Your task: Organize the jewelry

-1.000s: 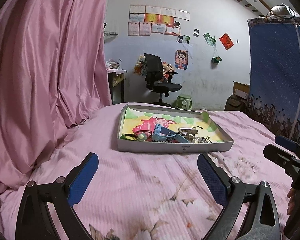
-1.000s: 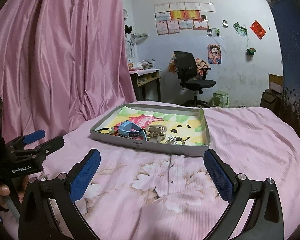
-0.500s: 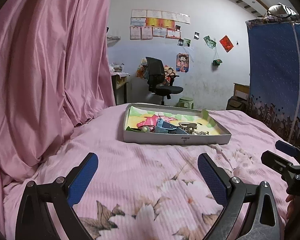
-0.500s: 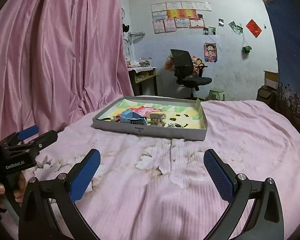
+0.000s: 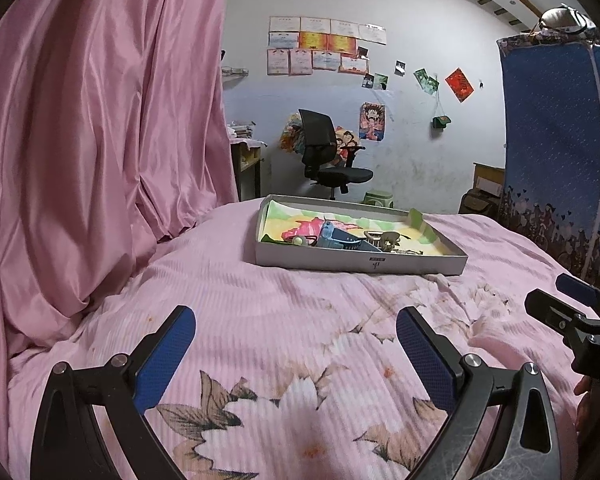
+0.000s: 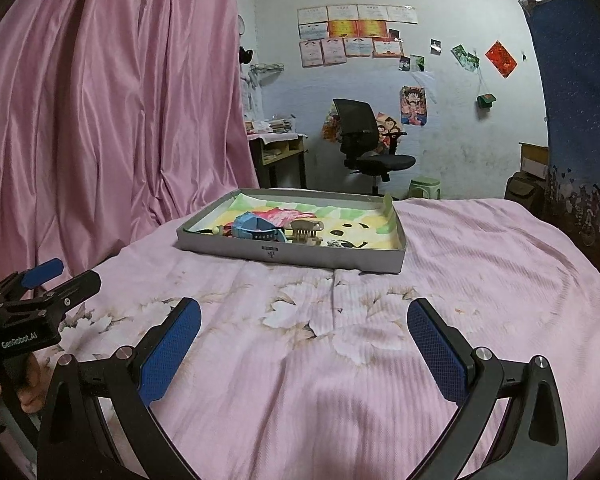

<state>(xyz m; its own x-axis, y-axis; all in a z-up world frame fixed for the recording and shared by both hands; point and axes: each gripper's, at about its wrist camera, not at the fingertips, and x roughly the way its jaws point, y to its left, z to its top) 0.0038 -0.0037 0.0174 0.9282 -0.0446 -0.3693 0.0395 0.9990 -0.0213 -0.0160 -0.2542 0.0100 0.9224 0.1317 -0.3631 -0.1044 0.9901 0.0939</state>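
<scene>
The left gripper is positioned low over the bed, jaws spread wide and empty; both blue pads are clear of the pink floral bedspread. The right gripper is likewise low over the bed, jaws spread wide with nothing between them. Each gripper appears at the edge of the other's view, and part of a hand grips the left unit's handle. A shallow grey tray lies flat on the bed toward its far edge, well apart from both grippers. The tray's floor is lined with a coloured printed sheet. Inside, near the front wall, lie a blue band-like item, a tan hair claw just beside it, and small dark pieces too small to identify. A pink curtain hangs along the left edge of the bed. An office chair stands beyond the far edge.
</scene>
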